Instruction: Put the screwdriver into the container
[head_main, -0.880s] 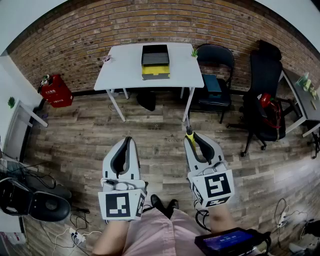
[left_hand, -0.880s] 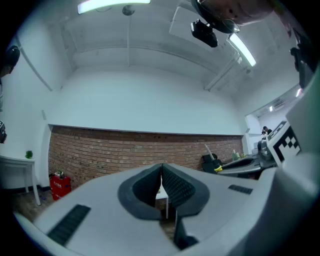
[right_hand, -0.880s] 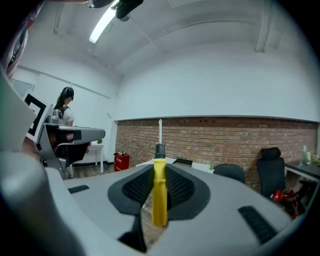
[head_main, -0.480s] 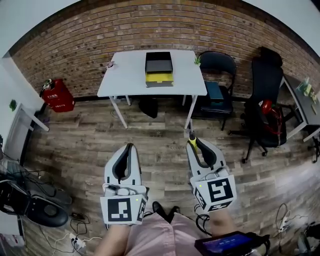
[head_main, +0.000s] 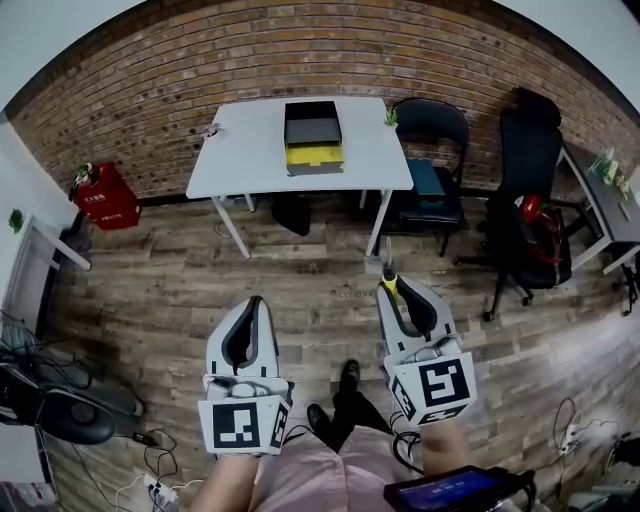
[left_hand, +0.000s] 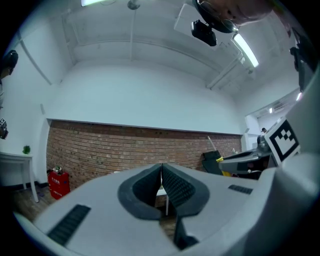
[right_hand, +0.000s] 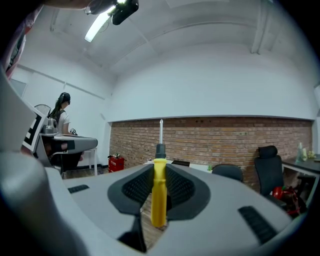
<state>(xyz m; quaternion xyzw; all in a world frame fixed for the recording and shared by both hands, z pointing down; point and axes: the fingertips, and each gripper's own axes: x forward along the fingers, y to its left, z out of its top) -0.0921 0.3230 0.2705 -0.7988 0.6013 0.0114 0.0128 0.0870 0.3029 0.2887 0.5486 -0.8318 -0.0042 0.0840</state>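
Between the grippers, one shoe (head_main: 347, 375) is set further forward than before. The screwdriver (right_hand: 159, 192) is clamped by its yellow handle in the right gripper (head_main: 397, 292), well apart from the container (head_main: 313, 135) at the middle of the table (head_main: 250, 160). The left gripper (left_hand: 161, 175) is closed on nothing, jaws pressed together.

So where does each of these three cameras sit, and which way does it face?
Head view: on the person's head, facing forward and steeply down at the wooden floor and the white table with the container; the left tongs, right tongs and a shoe show.
Left gripper view: on the left tongs, looking along their shut jaws at the brick wall.
Right gripper view: on the right tongs, looking along jaws clamped on the screwdriver, toward that wall.
Shared: head and right gripper views both show the screwdriver.
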